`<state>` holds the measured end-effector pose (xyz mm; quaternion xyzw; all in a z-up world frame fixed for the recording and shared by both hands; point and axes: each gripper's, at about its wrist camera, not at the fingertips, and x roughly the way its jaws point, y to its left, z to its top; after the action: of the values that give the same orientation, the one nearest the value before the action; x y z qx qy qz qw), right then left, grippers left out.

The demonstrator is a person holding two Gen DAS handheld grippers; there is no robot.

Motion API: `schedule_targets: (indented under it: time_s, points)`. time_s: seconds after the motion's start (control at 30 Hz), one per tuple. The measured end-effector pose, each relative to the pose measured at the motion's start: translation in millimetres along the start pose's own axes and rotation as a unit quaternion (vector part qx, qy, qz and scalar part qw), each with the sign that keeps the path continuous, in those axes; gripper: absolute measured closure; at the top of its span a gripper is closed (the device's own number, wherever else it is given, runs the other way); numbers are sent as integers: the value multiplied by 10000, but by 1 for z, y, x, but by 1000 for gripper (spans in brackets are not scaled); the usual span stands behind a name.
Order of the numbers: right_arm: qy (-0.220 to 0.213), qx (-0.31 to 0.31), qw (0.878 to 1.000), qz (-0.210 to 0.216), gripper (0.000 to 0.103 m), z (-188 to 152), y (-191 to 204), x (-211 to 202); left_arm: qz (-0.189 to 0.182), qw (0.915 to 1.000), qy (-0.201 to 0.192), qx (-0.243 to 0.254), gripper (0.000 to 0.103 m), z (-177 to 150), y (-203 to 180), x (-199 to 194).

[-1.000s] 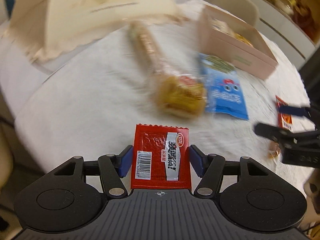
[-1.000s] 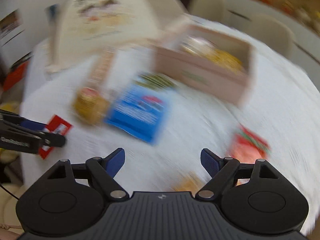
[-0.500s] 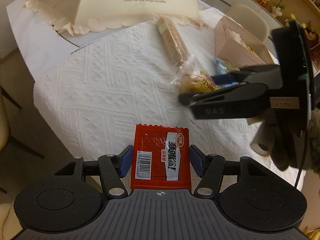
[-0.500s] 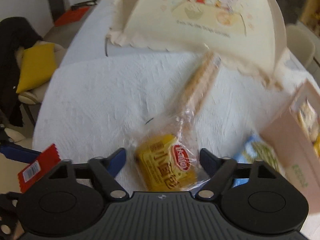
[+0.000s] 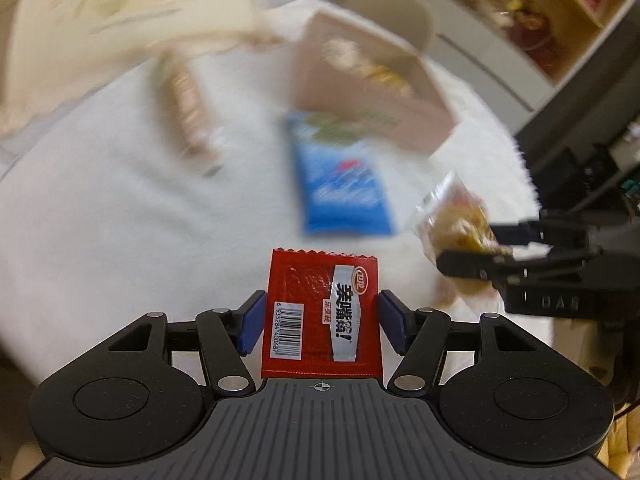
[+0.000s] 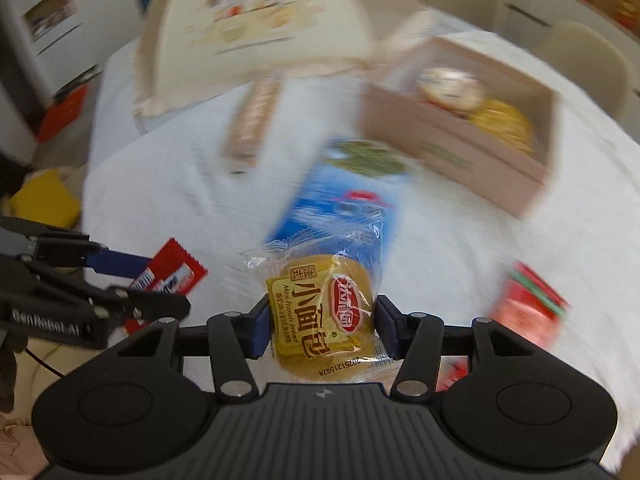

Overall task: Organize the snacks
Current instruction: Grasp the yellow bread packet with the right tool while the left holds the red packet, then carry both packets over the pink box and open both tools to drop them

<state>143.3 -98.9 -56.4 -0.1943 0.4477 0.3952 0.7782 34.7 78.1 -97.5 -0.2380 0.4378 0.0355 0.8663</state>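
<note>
My left gripper (image 5: 320,322) jaws pinch the red packet (image 5: 320,312). My right gripper (image 6: 320,330) jaws pinch the bread pack (image 6: 322,312), both short of the pink box (image 6: 460,148).

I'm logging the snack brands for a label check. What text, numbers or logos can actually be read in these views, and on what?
"Mini French bread" and "20251215624": bread packet held in the right gripper.
"6 935284 400687": barcode on the red sachet held in the left gripper.
"GenRobot.AI": side of the left gripper, in the right wrist view.
Chinese characters on both packets: visible, not transcribed.
Blue packet, pink box, cream cover: print too blurred.
</note>
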Motion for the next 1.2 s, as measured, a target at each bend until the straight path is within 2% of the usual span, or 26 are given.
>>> schedule_targets:
  time_s: [0.07,0.13,0.3,0.37,0.4,0.43,0.47,0.5,0.57,0.63,0.7,0.8,0.9,0.97,1.0,1.1,1.2]
  points:
    - [-201,169,9994,-219,51,-1,-13,-16,-218,9995,-230,64,37,23,-11,-3]
    - [-403,308,9980,-381,51,0,-25,-30,-391,9972,-587,255,37,62,-25,-8]
    - [-645,555,9951,-501,50,2,-51,-48,-452,9878,-1156,940,37,161,-67,8]
    - [-677,573,9945,-558,50,4,-60,-49,-487,9898,-1010,882,36,197,-75,38]
    - [-688,591,9942,-576,51,6,-63,-48,-414,9931,-756,792,36,212,-75,60]
    - [-709,632,9938,-573,51,7,-68,-48,-263,9962,-471,683,37,223,-74,86]
    - [-730,680,9934,-568,51,7,-73,-48,-66,9982,-379,464,39,228,-69,108]
    - [-754,733,9927,-587,50,8,-78,-49,-32,9988,-426,245,40,228,-63,120]
    - [-819,819,9911,-663,50,12,-88,-49,-507,9971,-535,-202,40,222,-48,129]
    - [-872,944,9895,-667,50,20,-101,-47,-841,9912,-718,-723,40,213,-33,123]
    - [-945,1007,9884,-635,50,36,-110,-48,-980,9869,-872,-935,40,206,-18,107]
    - [-1299,1035,9849,-496,50,79,-123,-56,-717,9871,-1162,-839,40,198,-5,73]
    - [-1526,1209,9792,-568,49,147,-136,-51,-311,9883,-1266,-791,40,186,10,48]
    - [-1399,1232,9805,-623,31,187,-146,-29,127,9891,-1204,-836,40,171,24,39]
    - [-1325,1212,9814,-675,30,202,-149,-19,373,9884,-1152,-913,40,163,33,36]
    - [-1251,1383,9789,-834,30,221,-156,1,851,9826,-993,-1320,40,140,68,34]
    - [-1074,1445,9805,-781,30,209,-153,11,990,9748,-826,-1820,40,116,104,33]
